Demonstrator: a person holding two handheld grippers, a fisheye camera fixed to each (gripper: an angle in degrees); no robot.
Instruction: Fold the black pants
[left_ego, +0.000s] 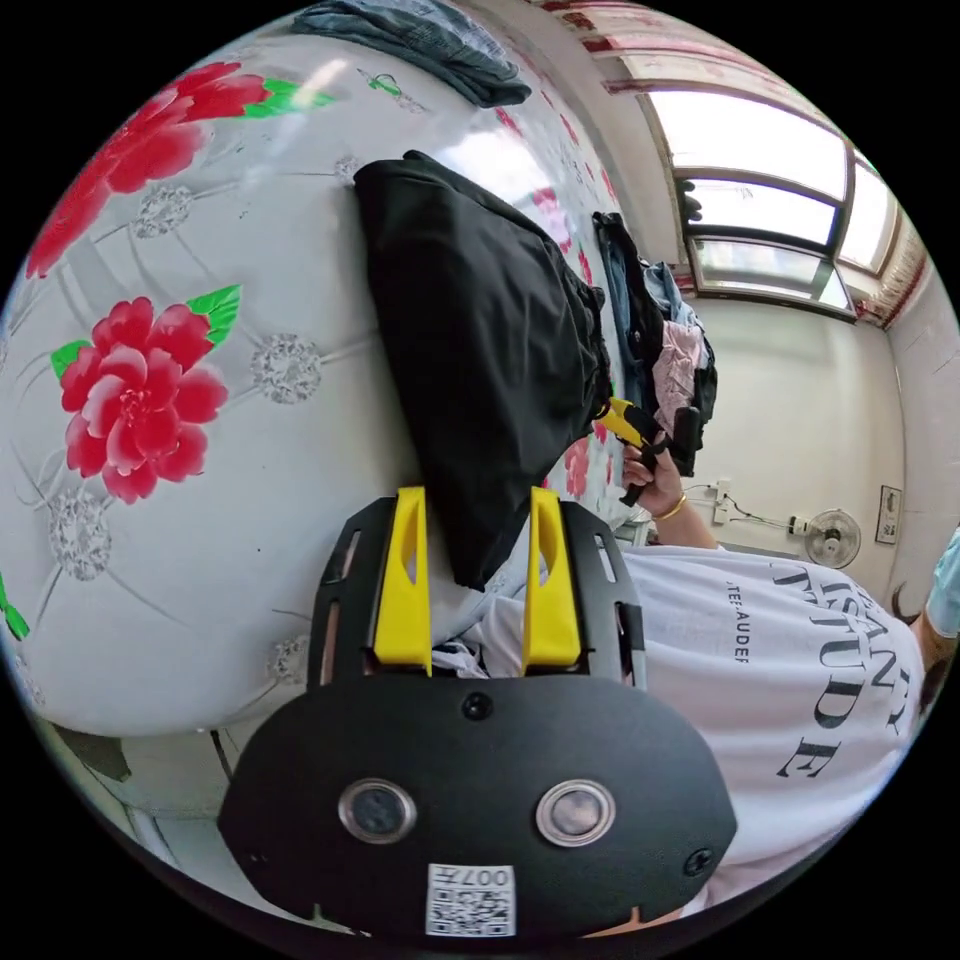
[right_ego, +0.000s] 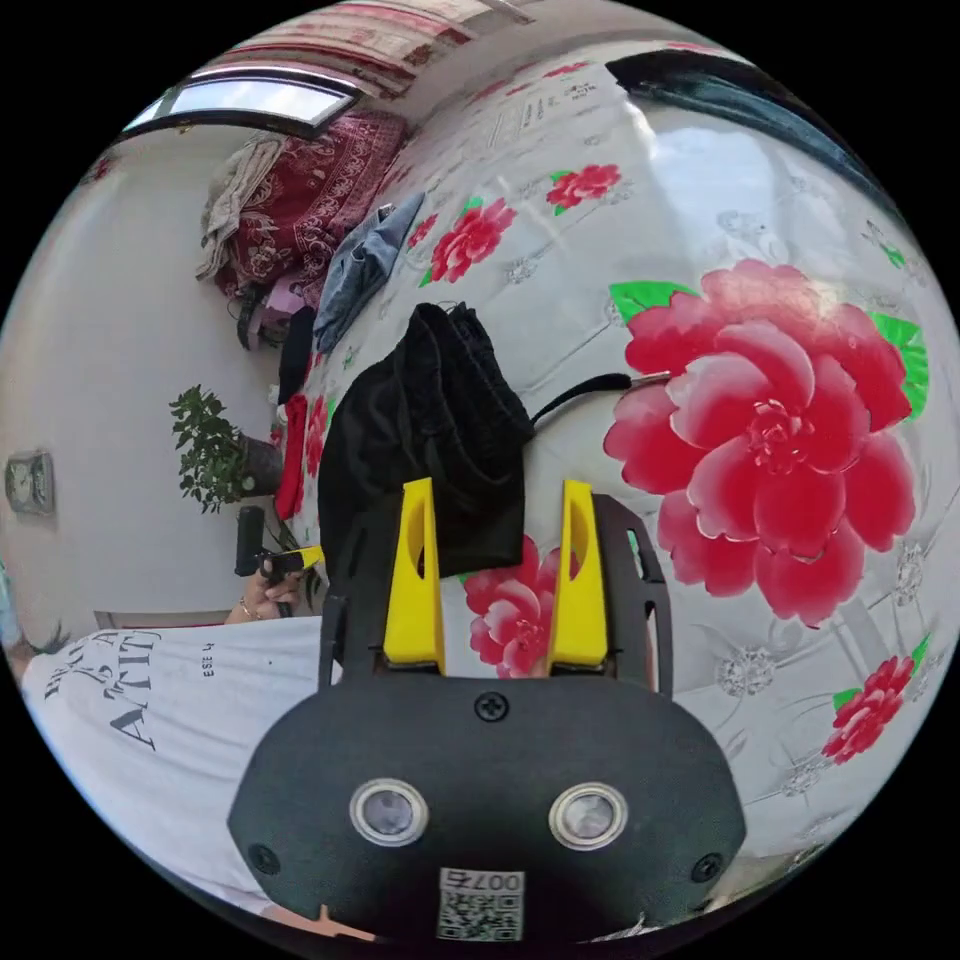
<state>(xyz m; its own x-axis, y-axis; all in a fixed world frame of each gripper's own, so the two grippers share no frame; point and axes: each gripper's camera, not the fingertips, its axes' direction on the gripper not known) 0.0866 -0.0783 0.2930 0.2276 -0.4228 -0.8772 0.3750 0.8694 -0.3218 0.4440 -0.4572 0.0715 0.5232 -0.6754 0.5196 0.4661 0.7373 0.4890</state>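
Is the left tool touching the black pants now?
Cannot tell. In the left gripper view, the pants' corner lies between the open left tool, contact unclear.

I'm working in what looks like a bedroom in a home — a wide bed under a white sheet (left_ego: 250, 480) printed with big red flowers takes up most of both views, with heaps of loose clothing (left_ego: 665, 345) piled along its far edge. Past the bed I see plain white walls, a window (left_ego: 760, 190) letting in daylight, a small fan (left_ego: 833, 537) mounted by a socket, a leafy potted plant (right_ego: 212, 445) and a wall clock (right_ego: 28, 482) — ordinary household things.
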